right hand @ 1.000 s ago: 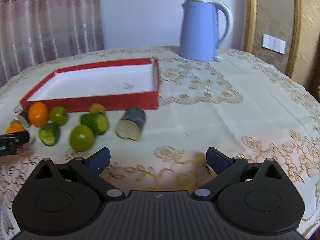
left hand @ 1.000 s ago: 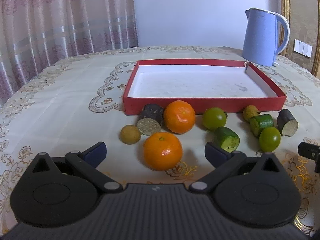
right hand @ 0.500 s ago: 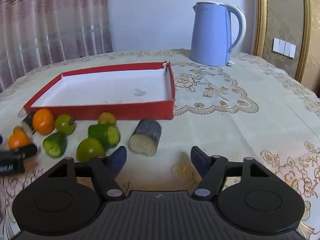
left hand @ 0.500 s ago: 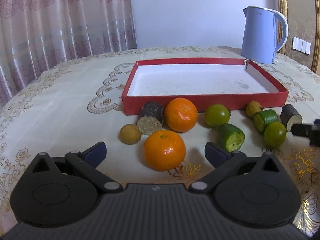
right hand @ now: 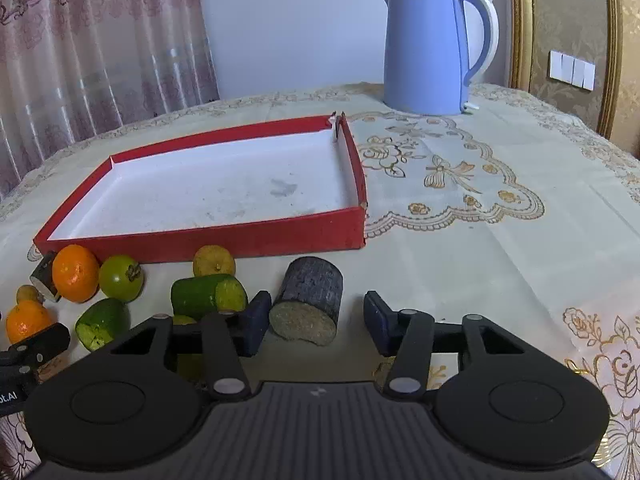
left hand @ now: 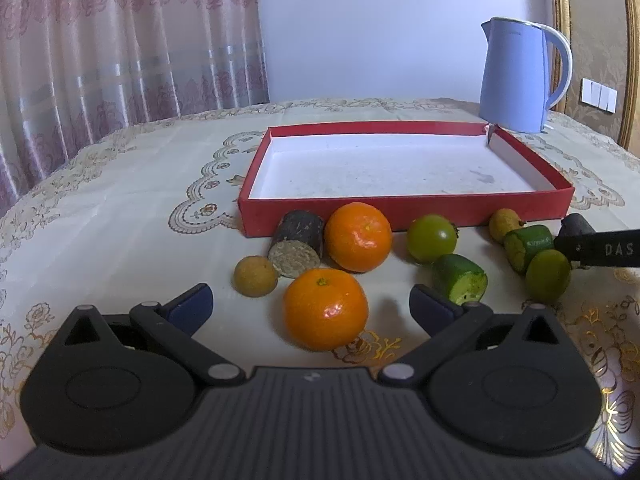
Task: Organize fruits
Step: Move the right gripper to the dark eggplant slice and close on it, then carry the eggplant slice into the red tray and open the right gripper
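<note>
A red tray (left hand: 400,209) with a white floor lies on the table, and fruit is strewn along its near wall. In the left wrist view my left gripper (left hand: 312,306) stands open around the nearer orange (left hand: 326,310), its pads apart from it. A second orange (left hand: 358,236) and a dark cut stub (left hand: 298,242) lie behind. In the right wrist view my right gripper (right hand: 316,322) is closing on another dark cut stub (right hand: 310,300); the left pad is near it, the right pad still apart. One of its fingers (left hand: 600,248) shows at the far right.
A blue kettle (right hand: 428,48) stands behind the tray's right corner. Green round fruits (left hand: 432,238), green cut pieces (left hand: 460,284) and small brown fruits (left hand: 255,276) lie among the rest. A curtain hangs at the left. Bare tablecloth lies right of the tray.
My right gripper has come forward up to the dark stub and its jaws have narrowed around it. Its finger has slid further into the left wrist view. The left gripper has kept still.
</note>
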A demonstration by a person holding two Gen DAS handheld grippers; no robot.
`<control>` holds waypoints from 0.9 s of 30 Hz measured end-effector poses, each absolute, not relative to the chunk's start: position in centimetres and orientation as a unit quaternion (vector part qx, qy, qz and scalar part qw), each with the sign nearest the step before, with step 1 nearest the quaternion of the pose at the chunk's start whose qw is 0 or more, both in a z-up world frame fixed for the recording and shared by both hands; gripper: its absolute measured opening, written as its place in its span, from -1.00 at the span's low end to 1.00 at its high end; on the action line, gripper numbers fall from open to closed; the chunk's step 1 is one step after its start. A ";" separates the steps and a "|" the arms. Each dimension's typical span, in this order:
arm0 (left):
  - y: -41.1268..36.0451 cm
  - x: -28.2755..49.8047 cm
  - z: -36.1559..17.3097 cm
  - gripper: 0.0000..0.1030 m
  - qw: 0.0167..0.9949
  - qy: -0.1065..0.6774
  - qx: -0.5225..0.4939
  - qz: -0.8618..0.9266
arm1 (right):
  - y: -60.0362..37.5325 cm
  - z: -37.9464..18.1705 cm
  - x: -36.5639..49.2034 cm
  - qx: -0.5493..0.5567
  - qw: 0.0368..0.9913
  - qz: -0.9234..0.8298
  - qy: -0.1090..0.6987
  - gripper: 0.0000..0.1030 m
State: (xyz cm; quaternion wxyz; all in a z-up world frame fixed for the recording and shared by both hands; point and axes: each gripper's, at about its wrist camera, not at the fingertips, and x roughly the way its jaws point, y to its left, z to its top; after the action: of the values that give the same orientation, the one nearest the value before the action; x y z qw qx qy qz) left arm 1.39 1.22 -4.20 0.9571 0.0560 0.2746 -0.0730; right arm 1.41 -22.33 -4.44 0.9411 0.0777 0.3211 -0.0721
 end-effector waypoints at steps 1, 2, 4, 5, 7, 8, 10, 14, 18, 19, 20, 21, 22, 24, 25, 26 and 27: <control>1.2 1.5 -4.2 1.00 0.957 0.274 0.057 -0.074 | -22.3 -4.5 1.5 0.075 0.941 -0.073 0.321 -0.04; 1.1 1.5 -4.1 1.00 0.957 0.273 0.057 -0.073 | -22.2 -4.5 1.5 0.073 0.941 -0.075 0.322 -0.05; 1.0 1.7 -4.1 1.00 0.958 0.271 0.058 -0.073 | -21.9 -4.6 1.5 0.066 0.941 -0.081 0.321 -0.09; 0.9 1.9 -4.1 1.00 0.959 0.269 0.059 -0.073 | -21.8 -4.6 1.4 0.062 0.943 -0.079 0.318 -0.15; 0.8 2.3 -4.2 1.00 0.957 0.275 0.060 -0.072 | -21.4 -4.8 1.4 0.046 0.945 -0.083 0.313 -0.23; 0.9 2.4 -4.2 1.00 0.956 0.279 0.058 -0.073 | -21.1 -4.9 1.4 0.036 0.946 -0.086 0.311 -0.25; 1.0 2.6 -4.4 1.00 0.954 0.286 0.056 -0.065 | -21.2 -4.9 1.4 0.037 0.947 -0.082 0.308 -0.31; 1.2 3.3 -4.7 1.00 0.948 0.307 0.050 -0.062 | -21.9 -4.6 1.4 0.055 0.947 -0.074 0.307 -0.34; 1.4 3.5 -4.8 1.00 0.947 0.312 0.046 -0.062 | -22.4 -4.0 1.3 0.057 0.950 -0.071 0.298 -0.34; 1.4 3.5 -4.9 1.00 0.947 0.313 0.044 -0.063 | -22.5 -3.7 1.2 0.055 0.951 -0.073 0.295 -0.34; 1.5 3.6 -4.9 1.00 0.946 0.315 0.041 -0.064 | -22.6 -3.4 1.2 0.056 0.952 -0.071 0.292 -0.34; 1.6 3.6 -4.9 1.00 0.946 0.316 0.038 -0.065 | -22.6 -3.1 1.1 0.056 0.954 -0.068 0.288 -0.34; 1.7 3.7 -5.0 1.00 0.945 0.317 0.034 -0.067 | -22.6 -2.6 1.2 0.052 0.955 -0.063 0.284 -0.34; 1.8 3.6 -5.0 1.00 0.945 0.318 0.031 -0.068 | -22.3 -1.8 1.6 0.041 0.960 -0.057 0.273 -0.34; 1.8 3.6 -5.0 1.00 0.945 0.319 0.031 -0.068 | -22.1 -1.3 2.0 0.035 0.962 -0.054 0.265 -0.34; 1.8 3.7 -5.0 1.00 0.945 0.319 0.030 -0.068 | -21.9 -1.0 2.5 0.029 0.964 -0.049 0.260 -0.34; 1.8 3.6 -5.0 1.00 0.945 0.319 0.029 -0.068 | -21.7 -0.7 3.2 0.023 0.966 -0.045 0.254 -0.34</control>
State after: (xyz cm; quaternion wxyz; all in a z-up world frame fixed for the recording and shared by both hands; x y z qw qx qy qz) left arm 3.63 1.80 -5.00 0.9447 0.0291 0.3194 -0.0683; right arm 3.25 -21.69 -0.65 0.9658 0.0232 0.2543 -0.0447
